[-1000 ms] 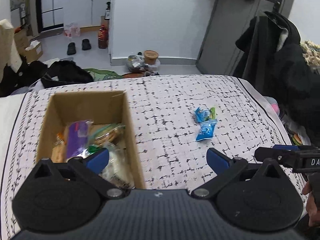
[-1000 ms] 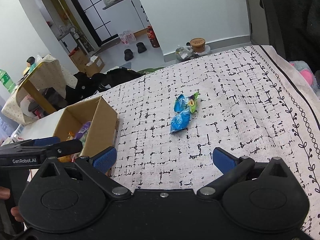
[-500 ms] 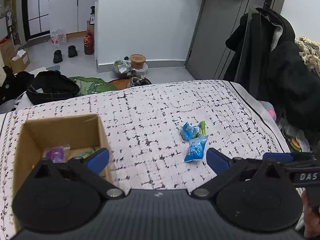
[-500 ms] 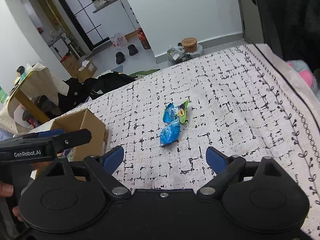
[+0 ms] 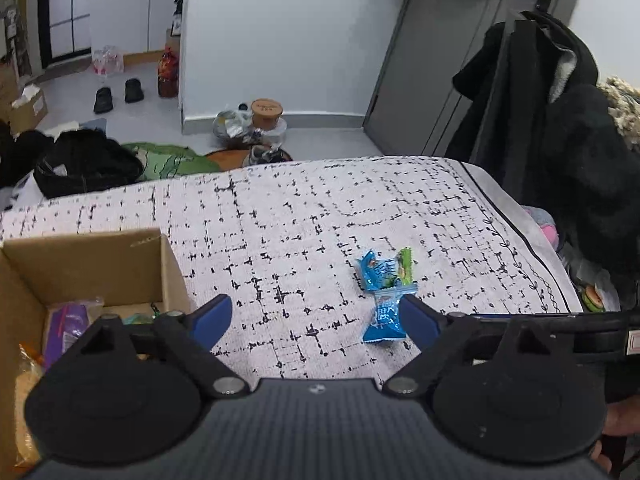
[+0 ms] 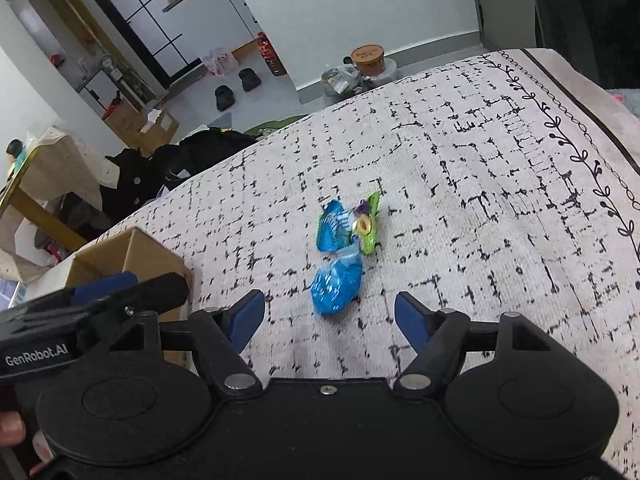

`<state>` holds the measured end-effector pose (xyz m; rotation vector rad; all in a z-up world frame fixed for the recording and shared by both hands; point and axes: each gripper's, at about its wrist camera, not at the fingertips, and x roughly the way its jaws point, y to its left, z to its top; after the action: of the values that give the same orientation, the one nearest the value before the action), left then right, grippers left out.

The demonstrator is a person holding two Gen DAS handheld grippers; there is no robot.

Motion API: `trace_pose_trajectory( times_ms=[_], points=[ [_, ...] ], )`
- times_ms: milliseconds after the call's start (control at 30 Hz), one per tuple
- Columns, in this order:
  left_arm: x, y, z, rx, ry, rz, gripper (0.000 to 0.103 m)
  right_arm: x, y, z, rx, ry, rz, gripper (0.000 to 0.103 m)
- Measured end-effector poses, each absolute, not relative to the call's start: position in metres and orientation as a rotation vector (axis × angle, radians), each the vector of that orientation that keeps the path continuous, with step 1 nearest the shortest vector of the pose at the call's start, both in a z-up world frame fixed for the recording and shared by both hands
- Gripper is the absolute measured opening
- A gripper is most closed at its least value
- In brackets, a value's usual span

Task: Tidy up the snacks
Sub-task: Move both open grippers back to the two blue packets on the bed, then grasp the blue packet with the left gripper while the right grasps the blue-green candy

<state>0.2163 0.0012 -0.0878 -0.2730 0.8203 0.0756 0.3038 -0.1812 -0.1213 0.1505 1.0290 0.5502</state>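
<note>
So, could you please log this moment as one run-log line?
left gripper: open, closing | right gripper: open, closing | blue snack packets: on cloth | box: partly filled

1. My left claw's body hides most of the cardboard box (image 5: 92, 264); its contents show only as scraps of wrapper, too covered for me to name.
2. In my right view the snack packets (image 6: 340, 248) are smeared; I can't read their print.
3. The right claw (image 5: 560, 330) crosses the left view's lower right, cut off by the frame edge.
4. The bed cover (image 6: 500, 168) runs out of frame.
</note>
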Motion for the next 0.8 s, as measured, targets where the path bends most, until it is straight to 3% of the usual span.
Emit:
trace_pose_trajectory(
  times_ms=[333, 667, 800],
  points=[
    [0.244, -0.009, -0.108, -0.302, 0.856, 0.032, 0.081, 0.322, -0.210, -0.129, 0.193, 1.036, 0.479, 0.067],
    [0.270, -0.036, -0.131, -0.341, 0.909, -0.021, 0.063, 0.332, -0.232, -0.133, 0.222, 1.043, 0.472, 0.047],
    [0.278, -0.048, -0.138, -0.327, 0.922, -0.045, 0.062, 0.335, -0.238, -0.134, 0.236, 1.042, 0.469, 0.046]
  ],
)
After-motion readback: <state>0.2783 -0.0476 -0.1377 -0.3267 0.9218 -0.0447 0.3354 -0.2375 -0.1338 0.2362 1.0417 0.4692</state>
